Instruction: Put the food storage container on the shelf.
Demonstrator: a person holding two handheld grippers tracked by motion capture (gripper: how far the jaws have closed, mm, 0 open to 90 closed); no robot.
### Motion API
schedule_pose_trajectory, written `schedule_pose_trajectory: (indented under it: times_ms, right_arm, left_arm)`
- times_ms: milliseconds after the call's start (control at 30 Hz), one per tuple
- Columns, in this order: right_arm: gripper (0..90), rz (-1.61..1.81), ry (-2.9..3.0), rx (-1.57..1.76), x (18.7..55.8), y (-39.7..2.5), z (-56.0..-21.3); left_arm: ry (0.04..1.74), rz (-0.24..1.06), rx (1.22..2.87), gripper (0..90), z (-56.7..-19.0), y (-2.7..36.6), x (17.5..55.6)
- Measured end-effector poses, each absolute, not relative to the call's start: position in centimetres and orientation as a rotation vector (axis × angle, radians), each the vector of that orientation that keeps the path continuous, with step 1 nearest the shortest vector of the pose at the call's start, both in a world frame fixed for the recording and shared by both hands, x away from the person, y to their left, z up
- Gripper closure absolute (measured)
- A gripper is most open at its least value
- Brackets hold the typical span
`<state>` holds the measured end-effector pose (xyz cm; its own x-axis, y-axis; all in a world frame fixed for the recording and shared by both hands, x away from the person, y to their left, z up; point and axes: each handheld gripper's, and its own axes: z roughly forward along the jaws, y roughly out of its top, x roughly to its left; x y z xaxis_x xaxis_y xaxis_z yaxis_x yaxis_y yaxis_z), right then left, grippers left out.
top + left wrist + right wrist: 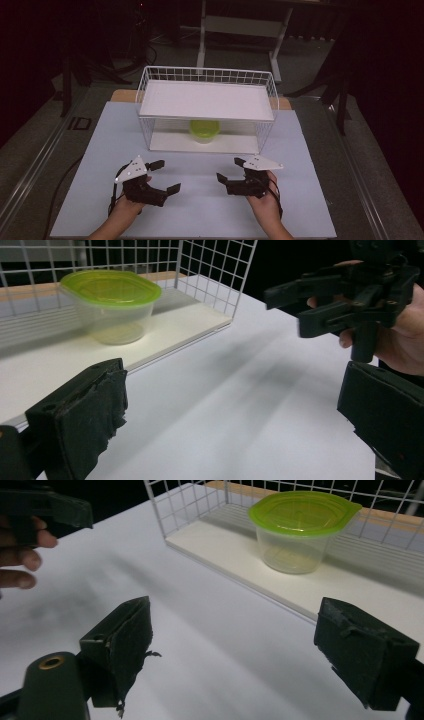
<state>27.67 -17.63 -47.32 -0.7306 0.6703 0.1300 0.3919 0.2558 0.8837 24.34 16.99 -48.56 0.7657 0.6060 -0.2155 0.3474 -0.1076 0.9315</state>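
Two grippers rest low over the white table [100,150], and the one thing worth reaching for sits ahead of both: a clear plastic container with a green lid [204,131], standing upright on the bottom shelf of a white wire rack [207,75], under the rack's upper shelf [206,100]. From above, the container lies forward of the gap between my hands, roughly on the centre line, so neither hand is clearly nearer; I judge the right one has a slight edge. It is round-ish with no real long axis, wider at the lid than at the base, so a grasp across the body from either side should serve. The shelf's front is open toward me, which means any approach has to go in level and low, beneath the upper shelf.

My left gripper [159,176] has its jaws spread wide, nothing between them, and they touch nothing that I can see; in the left gripper view the container [111,305] sits up and to the left of the jaws, well apart. My right gripper [230,170] is likewise spread wide and empty, angled inward toward the left one; in the right gripper view the container [300,530] stands ahead, between the line of the two pads and nearer the right-hand one, well apart from both
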Motion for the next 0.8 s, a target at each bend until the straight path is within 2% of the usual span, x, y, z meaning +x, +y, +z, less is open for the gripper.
schedule_pose_trajectory:
  times_ms: [800]
  right_arm:
    - [15.3,1.458,2.216,1.053,24.7,-23.2,-47.4]
  left_arm:
    - [0.792,0.304,1.754,0.5,-49.3,21.3,21.6]
